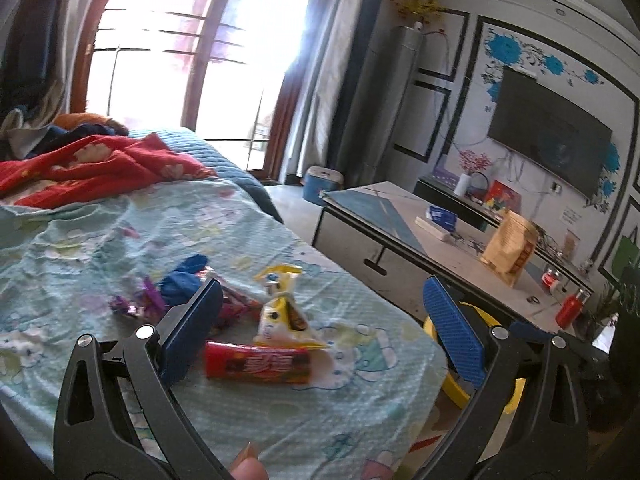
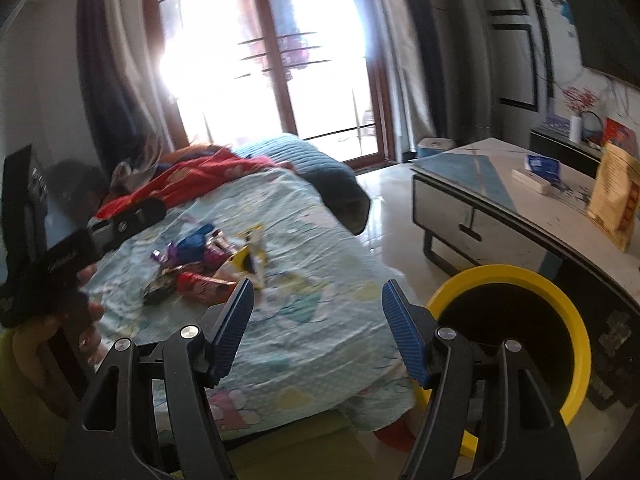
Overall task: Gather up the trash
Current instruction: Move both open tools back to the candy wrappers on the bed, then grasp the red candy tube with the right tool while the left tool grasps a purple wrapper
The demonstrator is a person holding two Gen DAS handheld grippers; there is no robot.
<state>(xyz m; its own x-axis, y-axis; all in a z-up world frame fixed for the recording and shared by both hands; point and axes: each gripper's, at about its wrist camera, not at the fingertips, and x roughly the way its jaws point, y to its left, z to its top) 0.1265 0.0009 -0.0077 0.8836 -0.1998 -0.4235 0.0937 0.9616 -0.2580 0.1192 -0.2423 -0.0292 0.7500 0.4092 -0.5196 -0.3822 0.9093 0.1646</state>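
Several wrappers lie on the light blue bedsheet [image 1: 280,432]: a red bar wrapper [image 1: 258,363], a yellow and white packet [image 1: 282,312], a blue wrapper [image 1: 182,280] and purple wrappers [image 1: 136,302]. My left gripper [image 1: 320,316] is open and empty, just above the sheet with the red wrapper between its fingers. My right gripper [image 2: 318,320] is open and empty over the bed's near edge, to the right of the wrapper pile [image 2: 208,264]. A yellow-rimmed bin [image 2: 508,340] stands on the floor right of the bed; it also shows in the left wrist view [image 1: 456,388].
A red blanket [image 1: 92,164] is bunched at the far end of the bed. A low table [image 1: 400,220] with a brown bag [image 1: 510,246], boxes and a red bottle [image 1: 570,308] stands to the right. Tiled floor lies between bed and table. The left device [image 2: 48,240] shows in the right wrist view.
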